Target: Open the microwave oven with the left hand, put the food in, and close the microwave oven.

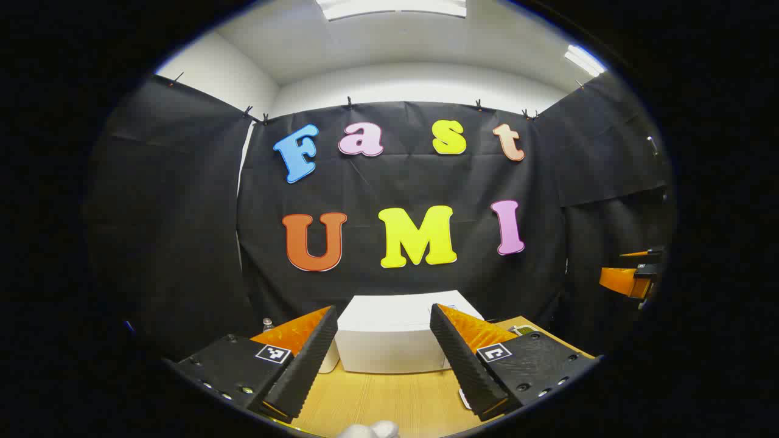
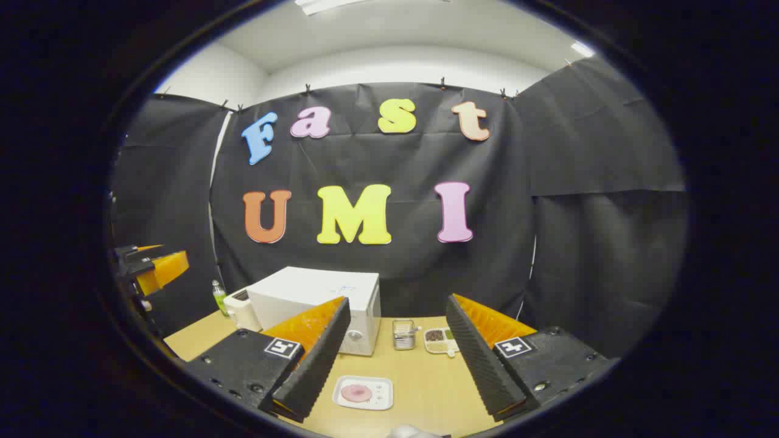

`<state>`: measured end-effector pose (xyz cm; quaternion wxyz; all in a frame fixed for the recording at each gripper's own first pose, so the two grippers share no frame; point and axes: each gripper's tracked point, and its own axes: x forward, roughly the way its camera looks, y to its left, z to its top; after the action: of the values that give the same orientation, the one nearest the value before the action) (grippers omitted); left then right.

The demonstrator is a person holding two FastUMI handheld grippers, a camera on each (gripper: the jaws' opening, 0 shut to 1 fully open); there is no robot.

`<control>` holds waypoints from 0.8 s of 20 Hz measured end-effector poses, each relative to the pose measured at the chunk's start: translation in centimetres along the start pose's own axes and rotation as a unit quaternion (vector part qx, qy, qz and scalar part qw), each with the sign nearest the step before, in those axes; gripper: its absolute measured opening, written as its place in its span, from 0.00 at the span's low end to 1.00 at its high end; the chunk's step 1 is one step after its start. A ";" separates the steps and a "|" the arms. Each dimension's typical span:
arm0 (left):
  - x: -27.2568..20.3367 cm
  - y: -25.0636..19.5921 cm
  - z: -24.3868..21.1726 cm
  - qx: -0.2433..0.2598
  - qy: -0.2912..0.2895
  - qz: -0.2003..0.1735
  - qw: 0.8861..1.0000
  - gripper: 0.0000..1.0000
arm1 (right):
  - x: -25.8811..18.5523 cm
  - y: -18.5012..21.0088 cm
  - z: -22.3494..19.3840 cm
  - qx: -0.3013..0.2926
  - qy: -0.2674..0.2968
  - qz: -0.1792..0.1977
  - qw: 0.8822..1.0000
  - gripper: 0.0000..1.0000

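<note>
The white microwave oven stands at the back of the wooden table, its door shut; the right gripper view has the microwave left of centre. A white tray with a pink round piece of food lies on the table in front of it. My left gripper is held open above the table, facing the microwave, nothing between its fingers. My right gripper is open too, above the food tray. The other gripper shows at the left edge of the right gripper view, and the right one at the right edge of the left gripper view.
A small metal cup and a divided dish with dark and green bits stand right of the microwave. A white toaster-like appliance and a small green bottle stand to its left. Black cloth walls enclose the table.
</note>
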<state>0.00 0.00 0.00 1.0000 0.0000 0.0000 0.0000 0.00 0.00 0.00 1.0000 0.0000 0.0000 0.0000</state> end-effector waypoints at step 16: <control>2.1 -0.4 -1.5 -0.003 0.012 -0.006 1.000 0.95 | 1.5 -0.9 -0.1 -0.002 0.009 -0.002 1.000 1.00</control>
<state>2.08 -0.39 -1.51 0.9999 -0.0035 0.0121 -0.0058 1.50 -0.94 -0.14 1.0000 -0.0018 0.0087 -0.0018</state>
